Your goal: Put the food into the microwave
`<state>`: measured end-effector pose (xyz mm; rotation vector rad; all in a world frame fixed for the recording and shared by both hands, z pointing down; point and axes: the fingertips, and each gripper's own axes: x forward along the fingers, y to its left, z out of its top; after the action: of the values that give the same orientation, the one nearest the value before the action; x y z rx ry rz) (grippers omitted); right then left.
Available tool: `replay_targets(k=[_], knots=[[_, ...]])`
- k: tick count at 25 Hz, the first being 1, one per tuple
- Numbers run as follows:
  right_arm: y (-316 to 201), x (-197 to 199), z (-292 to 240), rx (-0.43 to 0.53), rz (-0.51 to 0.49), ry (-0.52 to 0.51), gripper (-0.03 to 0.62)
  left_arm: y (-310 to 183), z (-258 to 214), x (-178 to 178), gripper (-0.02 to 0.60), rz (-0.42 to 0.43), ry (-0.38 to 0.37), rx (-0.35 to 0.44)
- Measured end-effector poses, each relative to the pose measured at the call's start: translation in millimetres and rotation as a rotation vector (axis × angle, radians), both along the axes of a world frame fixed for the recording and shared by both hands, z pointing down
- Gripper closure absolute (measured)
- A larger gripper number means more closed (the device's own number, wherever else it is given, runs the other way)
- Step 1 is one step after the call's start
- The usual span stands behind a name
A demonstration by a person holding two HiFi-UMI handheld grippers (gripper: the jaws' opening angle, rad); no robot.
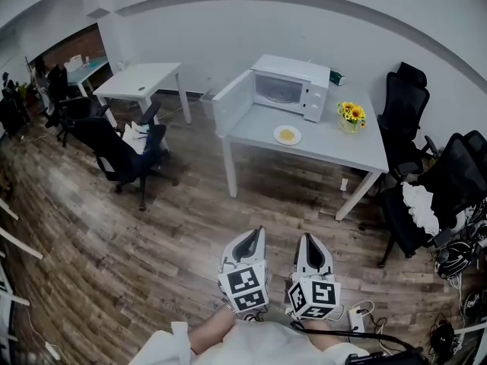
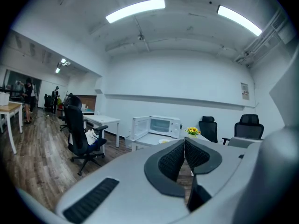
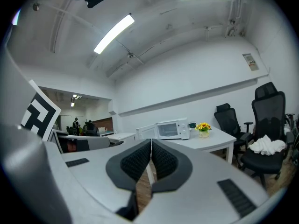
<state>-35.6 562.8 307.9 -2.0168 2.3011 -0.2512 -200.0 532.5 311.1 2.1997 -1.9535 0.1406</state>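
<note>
A white microwave (image 1: pixel 291 87) stands on a grey table (image 1: pixel 335 152), its door (image 1: pixel 232 100) swung wide to the left. In front of it lies a white plate of yellow food (image 1: pixel 287 134). Both grippers are held low over the wooden floor, well short of the table. My left gripper (image 1: pixel 253 236) is shut and holds nothing; in its own view the jaws (image 2: pixel 184 148) meet, with the microwave (image 2: pixel 161 125) far ahead. My right gripper (image 1: pixel 310 241) is shut and empty too, its pads (image 3: pixel 151 149) touching, and the microwave (image 3: pixel 172 129) stands beyond them.
A pot of yellow flowers (image 1: pixel 351 115) sits on the table right of the microwave. Black office chairs (image 1: pixel 407 105) stand along the right, one with a white cloth (image 1: pixel 421 206). Another black chair (image 1: pixel 118 152) and a white desk (image 1: pixel 141 81) are at the left. Cables lie on the floor (image 1: pixel 456 258).
</note>
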Motion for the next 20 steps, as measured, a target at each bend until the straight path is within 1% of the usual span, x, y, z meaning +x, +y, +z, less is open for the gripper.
replay_targets(k=[6,12,16,20], knots=[[-18.6,2.4,8.6,-0.022,0.018,0.014,0.576,-17.5,6.6,2.4,0.152,0.019,0.003,-0.007],[-43.1,9.6,10.0,-0.011,0.01,0.024,0.576,-41.5,15.0,2.4,0.152,-0.003,0.011,-0.012],[-66.9,21.8,13.9,-0.012,0.013,0.031,0.576,-63.9,18.6,14.3,0.152,0.003,0.021,-0.022],[-99.1,32.7,13.1,-0.008,0.004,0.031,0.576,-93.4,15.3,29.3,0.152,0.004,0.015,-0.02]])
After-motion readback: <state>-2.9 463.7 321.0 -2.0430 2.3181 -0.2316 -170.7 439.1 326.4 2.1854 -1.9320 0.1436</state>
